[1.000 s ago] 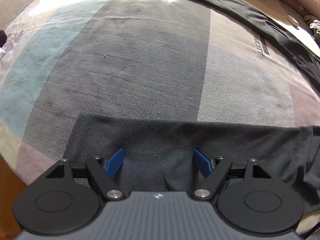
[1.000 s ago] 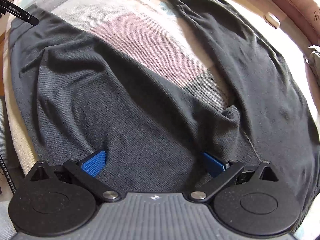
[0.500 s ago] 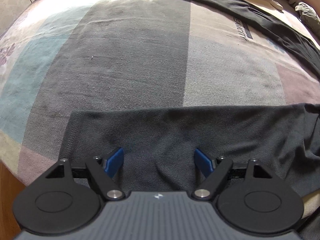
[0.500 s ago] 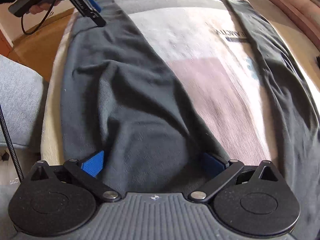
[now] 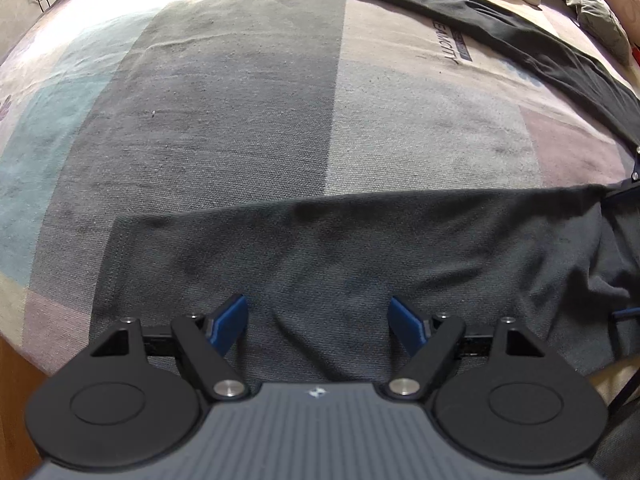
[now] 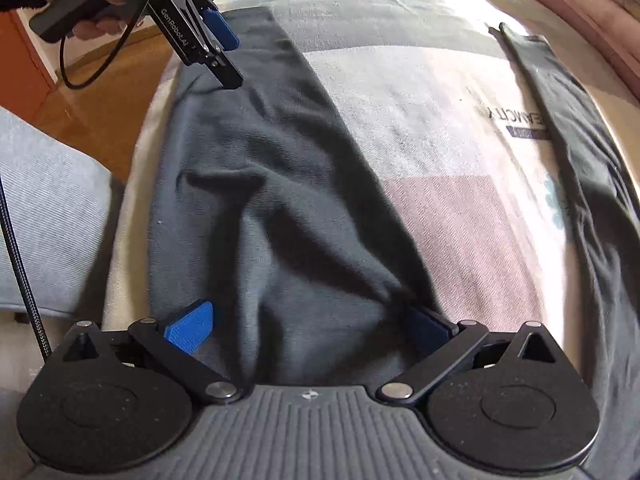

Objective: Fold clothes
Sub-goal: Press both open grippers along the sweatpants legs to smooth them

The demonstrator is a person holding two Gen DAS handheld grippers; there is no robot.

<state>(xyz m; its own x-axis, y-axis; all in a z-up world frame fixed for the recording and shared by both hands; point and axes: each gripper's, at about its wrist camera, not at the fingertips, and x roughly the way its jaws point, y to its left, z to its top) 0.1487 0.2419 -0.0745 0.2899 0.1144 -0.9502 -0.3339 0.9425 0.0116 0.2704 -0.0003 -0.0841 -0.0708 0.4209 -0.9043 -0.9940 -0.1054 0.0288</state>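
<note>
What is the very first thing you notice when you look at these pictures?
A big pair of dark grey trousers sprawls across a bed with a patchwork cover, one leg near the bed's edge and the other stretching far across it. Right above that near leg sit two black grippers with bright blue fingers, the left gripper and the right gripper, both wide open.

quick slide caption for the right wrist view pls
Open right tongs straddle a bunched dark garment on a patchwork bedspread, while the hand-held left tongs hover at its far end.
</note>
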